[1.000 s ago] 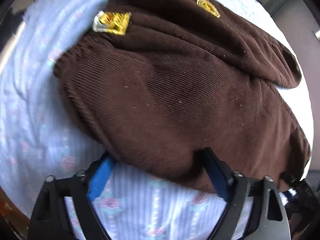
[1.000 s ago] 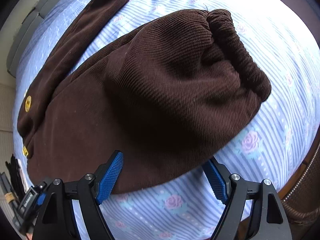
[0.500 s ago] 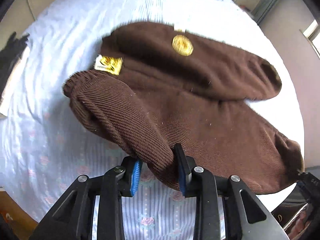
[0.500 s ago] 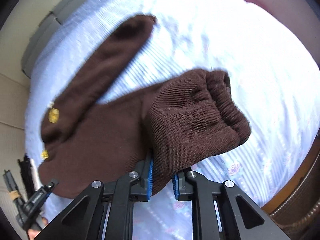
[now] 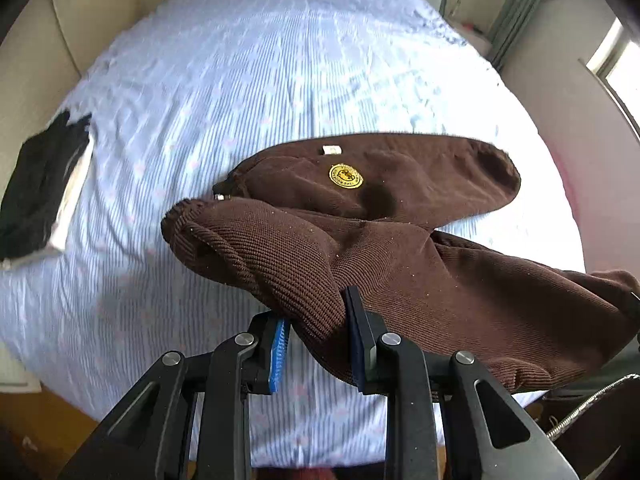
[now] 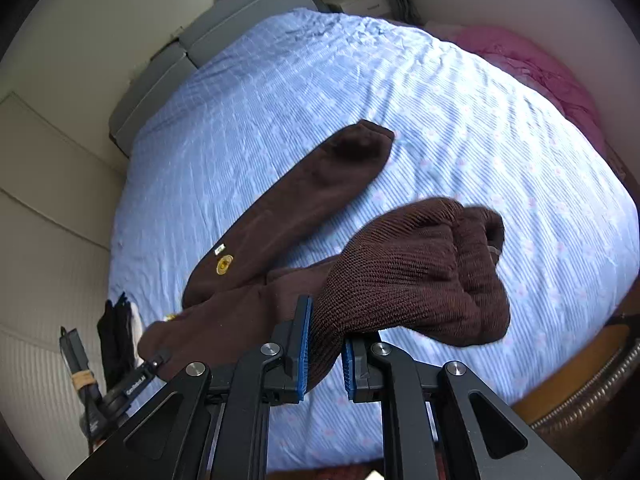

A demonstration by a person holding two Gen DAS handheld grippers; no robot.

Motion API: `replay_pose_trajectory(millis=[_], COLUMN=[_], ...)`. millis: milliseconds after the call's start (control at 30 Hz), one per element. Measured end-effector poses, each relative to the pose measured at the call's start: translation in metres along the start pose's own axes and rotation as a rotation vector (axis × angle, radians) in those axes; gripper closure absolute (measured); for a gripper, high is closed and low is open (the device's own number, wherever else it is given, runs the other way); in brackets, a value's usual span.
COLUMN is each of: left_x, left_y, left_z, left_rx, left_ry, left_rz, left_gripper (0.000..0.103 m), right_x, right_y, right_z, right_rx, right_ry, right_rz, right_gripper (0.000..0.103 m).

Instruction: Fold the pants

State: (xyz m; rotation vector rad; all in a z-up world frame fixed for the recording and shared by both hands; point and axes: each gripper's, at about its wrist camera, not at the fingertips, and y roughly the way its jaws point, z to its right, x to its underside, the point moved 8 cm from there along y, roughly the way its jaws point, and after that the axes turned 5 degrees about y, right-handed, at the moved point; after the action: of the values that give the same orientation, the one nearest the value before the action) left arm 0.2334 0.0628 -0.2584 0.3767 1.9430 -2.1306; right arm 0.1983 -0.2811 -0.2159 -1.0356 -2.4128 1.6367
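Left wrist view: brown corduroy pants (image 5: pixel 400 272) clamped in left gripper (image 5: pixel 316 340) and right gripper (image 6: pixel 324 344), near leg lifted off striped bedsheet (image 5: pixel 240 80), seemingly for folding toward twelve o'clock.

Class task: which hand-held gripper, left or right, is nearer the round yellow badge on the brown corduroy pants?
Left. The left hand-held gripper clamps the brown corduroy pants just below the round yellow badge. The right hand-held gripper grips the far cuffed end.

The pants (image 5: pixel 420 280) are matt brown ribbed corduroy; the bedsheet (image 5: pixel 240 80) is soft striped cotton-like cloth, lightly wrinkled.
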Motion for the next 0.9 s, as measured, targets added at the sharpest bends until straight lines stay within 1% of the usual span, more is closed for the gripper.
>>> replay_pose_trajectory(millis=[33, 100, 200, 300, 367, 500, 533, 633, 700, 767, 900], left_x=[0.004, 0.006, -0.003, -0.024, -0.042, -0.081, -0.092, -0.124, -0.141, -0.156, -0.165], left_y=[0.003, 0.013, 0.02, 0.027, 0.032, 0.047, 0.052, 0.074, 0.092, 0.115, 0.158], left_z=[0.001, 0.011, 0.018, 0.021, 0.02, 0.017, 0.013, 0.007, 0.0, -0.006, -0.014], left_rx=[0.0, -0.007, -0.002, 0.001, 0.001, 0.005, 0.002, 0.006, -0.007, -0.037, -0.047], left_ry=[-0.004, -0.013, -0.028, -0.052, -0.082, -0.151, -0.169, -0.223, -0.255, -0.262, -0.303], left_rz=[-0.023, -0.058, -0.078, -0.085, -0.071, -0.047, -0.04, -0.041, -0.055, -0.069, -0.152], left_gripper=[0.077, 0.077, 0.077, 0.076, 0.076, 0.076, 0.076, 0.076, 0.075, 0.073, 0.071], right_x=[0.004, 0.0, -0.008, -0.031, -0.051, -0.1, -0.117, -0.153, -0.176, -0.192, -0.213], right_y=[-0.006, -0.009, 0.004, 0.02, 0.032, 0.061, 0.072, 0.103, 0.135, 0.168, 0.226], right_z=[0.008, 0.021, 0.031, 0.033, 0.029, 0.008, 0.001, -0.015, -0.026, -0.033, -0.042], right_rx=[0.011, 0.009, 0.01, 0.035, 0.047, 0.037, 0.038, 0.045, 0.056, 0.071, 0.118], right_ry=[0.003, 0.046, 0.101, 0.129, 0.137, 0.131, 0.128, 0.104, 0.085, 0.084, 0.049], right_rz=[-0.007, -0.033, -0.047, -0.045, -0.041, 0.009, 0.021, 0.035, 0.02, -0.006, -0.05], right_gripper=[0.088, 0.088, 0.088, 0.088, 0.088, 0.088, 0.088, 0.088, 0.088, 0.088, 0.088])
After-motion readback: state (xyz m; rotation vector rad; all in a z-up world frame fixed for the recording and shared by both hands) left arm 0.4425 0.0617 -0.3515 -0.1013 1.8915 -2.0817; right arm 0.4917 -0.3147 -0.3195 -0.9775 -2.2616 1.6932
